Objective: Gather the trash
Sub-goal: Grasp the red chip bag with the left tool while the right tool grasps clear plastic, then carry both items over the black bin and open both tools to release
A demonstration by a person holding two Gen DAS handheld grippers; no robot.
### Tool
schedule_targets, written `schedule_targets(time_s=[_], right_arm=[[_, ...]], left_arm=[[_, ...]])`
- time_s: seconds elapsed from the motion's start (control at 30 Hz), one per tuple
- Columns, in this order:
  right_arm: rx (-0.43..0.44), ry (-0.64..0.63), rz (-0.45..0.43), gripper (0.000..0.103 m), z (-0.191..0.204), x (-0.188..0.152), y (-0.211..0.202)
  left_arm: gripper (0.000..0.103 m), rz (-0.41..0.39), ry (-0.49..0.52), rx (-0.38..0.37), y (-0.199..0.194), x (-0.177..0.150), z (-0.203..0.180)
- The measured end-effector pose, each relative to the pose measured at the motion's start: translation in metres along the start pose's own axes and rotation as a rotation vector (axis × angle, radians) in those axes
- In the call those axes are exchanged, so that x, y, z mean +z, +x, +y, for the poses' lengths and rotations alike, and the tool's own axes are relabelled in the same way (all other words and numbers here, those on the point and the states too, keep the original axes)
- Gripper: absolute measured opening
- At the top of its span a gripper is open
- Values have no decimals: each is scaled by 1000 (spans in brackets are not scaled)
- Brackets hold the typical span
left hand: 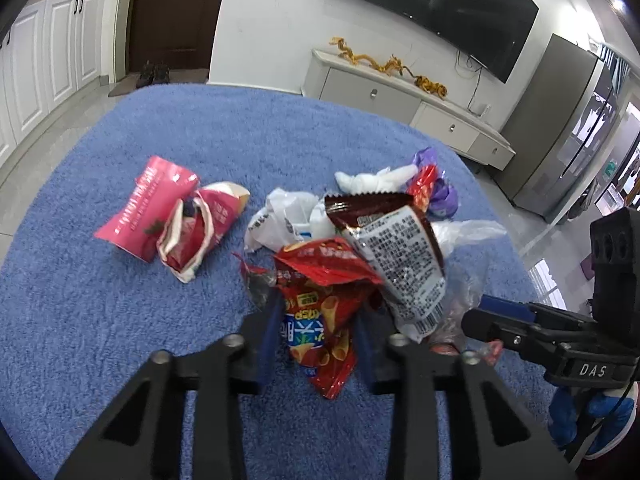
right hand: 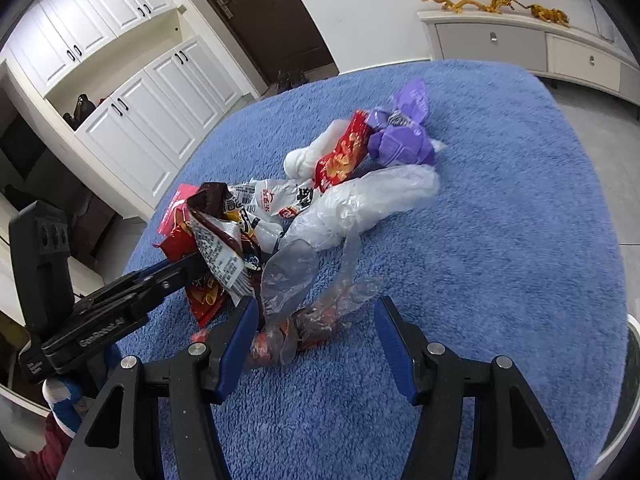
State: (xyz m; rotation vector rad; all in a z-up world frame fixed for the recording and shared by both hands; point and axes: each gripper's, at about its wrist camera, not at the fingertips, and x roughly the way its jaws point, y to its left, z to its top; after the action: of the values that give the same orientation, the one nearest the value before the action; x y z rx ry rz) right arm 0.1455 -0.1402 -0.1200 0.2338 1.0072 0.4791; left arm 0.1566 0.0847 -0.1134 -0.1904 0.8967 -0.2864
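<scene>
A heap of trash lies on a blue fleecy surface (left hand: 120, 320). My left gripper (left hand: 318, 316) is shut on a red snack bag (left hand: 316, 280) at the near side of the heap, and a brown and silver wrapper (left hand: 400, 264) leans over it. My right gripper (right hand: 316, 316) stands open around a clear plastic bag (right hand: 360, 208) and a crumpled red wrapper (right hand: 312, 328); the left pad touches the plastic. From the side, the right gripper (left hand: 476, 320) appears just right of the heap, and the left gripper (right hand: 192, 268) reaches into it from the left.
Two pink bags (left hand: 144, 208) lie apart to the heap's left. A white bag (left hand: 284, 220), white tissue (right hand: 312, 156), a red packet (right hand: 344, 152) and purple wrappers (right hand: 400, 136) lie farther back. A white-rimmed container (right hand: 630, 380) shows at the right edge. Cabinets and tiled floor surround.
</scene>
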Motion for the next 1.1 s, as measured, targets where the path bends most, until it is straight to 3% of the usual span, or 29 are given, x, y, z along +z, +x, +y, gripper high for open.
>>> schedule_targets(time_s=[0.13,0.2,0.27,0.53,1.1], right_arm=[[23,-10,18,42,2,-1,5],[43,-8,22,22,2,0,7],[58,3,16,10,-1,-1,5],[53,-23,-69,8,2,-5,-33],[-10,-3,-295,8,1,-25,-131]], left_arm=[[11,-1,-5,-10,1,-5,0],[10,-8,-15,-12,-3,-7,1],[8,-16,-26,-15,-8,-9,4],[6,-65,-41,-10,-38,-19,4],[6,-251,-78,29,-134,-18,14]])
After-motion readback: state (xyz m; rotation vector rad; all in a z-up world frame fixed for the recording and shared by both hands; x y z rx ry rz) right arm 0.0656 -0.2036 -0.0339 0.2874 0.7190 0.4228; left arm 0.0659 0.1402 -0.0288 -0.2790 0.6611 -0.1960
